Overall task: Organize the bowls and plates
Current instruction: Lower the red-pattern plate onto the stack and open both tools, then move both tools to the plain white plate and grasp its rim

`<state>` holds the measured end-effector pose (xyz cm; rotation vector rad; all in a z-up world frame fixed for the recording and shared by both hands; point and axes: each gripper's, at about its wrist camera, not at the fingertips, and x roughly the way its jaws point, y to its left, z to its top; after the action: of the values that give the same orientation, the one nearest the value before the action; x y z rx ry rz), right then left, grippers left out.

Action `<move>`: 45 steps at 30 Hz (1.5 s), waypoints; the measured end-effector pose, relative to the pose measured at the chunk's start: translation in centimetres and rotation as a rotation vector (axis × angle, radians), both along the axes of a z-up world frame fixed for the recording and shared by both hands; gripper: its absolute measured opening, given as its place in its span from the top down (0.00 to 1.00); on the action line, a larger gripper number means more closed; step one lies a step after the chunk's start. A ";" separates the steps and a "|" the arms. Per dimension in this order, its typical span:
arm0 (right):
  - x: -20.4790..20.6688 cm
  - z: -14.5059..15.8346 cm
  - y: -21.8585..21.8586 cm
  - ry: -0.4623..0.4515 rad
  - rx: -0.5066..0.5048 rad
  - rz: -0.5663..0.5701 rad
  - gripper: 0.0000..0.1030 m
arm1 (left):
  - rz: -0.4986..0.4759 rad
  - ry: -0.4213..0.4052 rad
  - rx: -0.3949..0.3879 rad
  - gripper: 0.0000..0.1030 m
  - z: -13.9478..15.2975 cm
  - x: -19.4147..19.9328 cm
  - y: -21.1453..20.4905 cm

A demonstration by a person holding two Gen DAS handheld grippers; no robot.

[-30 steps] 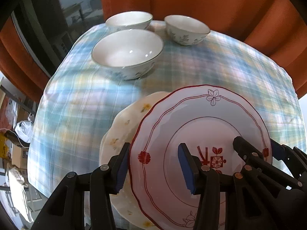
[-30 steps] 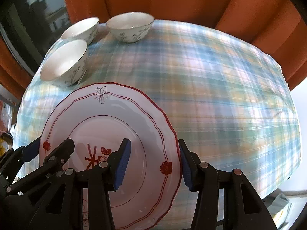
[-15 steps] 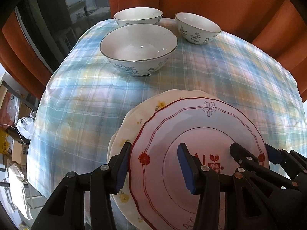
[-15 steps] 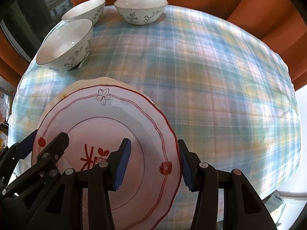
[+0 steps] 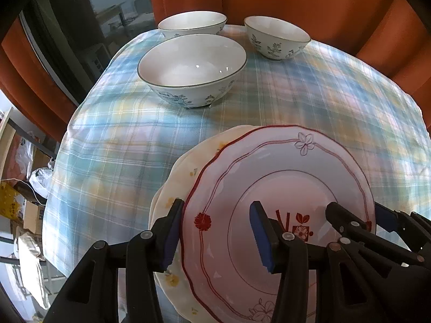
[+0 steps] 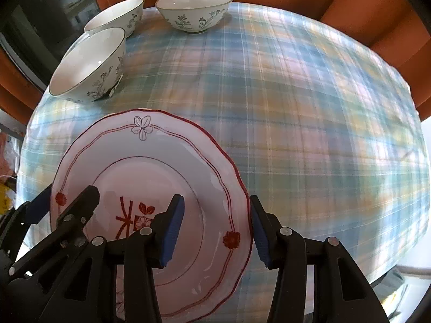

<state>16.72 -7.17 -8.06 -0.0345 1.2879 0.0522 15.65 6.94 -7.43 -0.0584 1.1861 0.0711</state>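
Orange chairs ring a plaid-clothed worktop (image 5: pixel 113 145). The red-rimmed plate (image 5: pixel 282 188) hangs over the cream plate (image 5: pixel 188 167), offset toward three o'clock. The left gripper (image 5: pixel 216 235) and right gripper (image 6: pixel 216 228) each straddle opposite rims; grasp unclear. Three bowls (image 5: pixel 192 64) sit at twelve o'clock.

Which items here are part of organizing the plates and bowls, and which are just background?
Job items: red-rimmed plate, cream floral plate beneath it, three blue-floral bowls.

Background: plaid tablecloth, orange chairs, floor clutter.
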 end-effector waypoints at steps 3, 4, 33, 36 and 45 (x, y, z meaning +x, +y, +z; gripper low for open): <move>-0.3 0.0 -0.5 0.005 0.025 -0.017 0.55 | -0.002 -0.001 0.004 0.51 0.0 0.0 0.0; -0.5 0.1 -0.7 0.003 0.027 -0.023 0.58 | -0.004 -0.002 0.006 0.51 0.0 0.0 -0.1; -1.5 1.0 0.6 -0.021 0.015 -0.052 0.74 | -0.055 -0.012 0.020 0.22 -0.5 0.2 0.5; -1.4 1.2 0.3 -0.019 0.041 -0.079 0.74 | -0.044 0.010 -0.023 0.14 -0.6 0.5 1.4; 0.4 3.2 1.8 -0.085 0.058 -0.059 0.62 | -0.009 -0.060 -0.035 0.10 2.2 2.6 4.7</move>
<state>17.16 -5.34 -4.84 0.0505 1.2016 0.0371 18.29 11.61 -5.20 -0.0852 1.1282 0.0405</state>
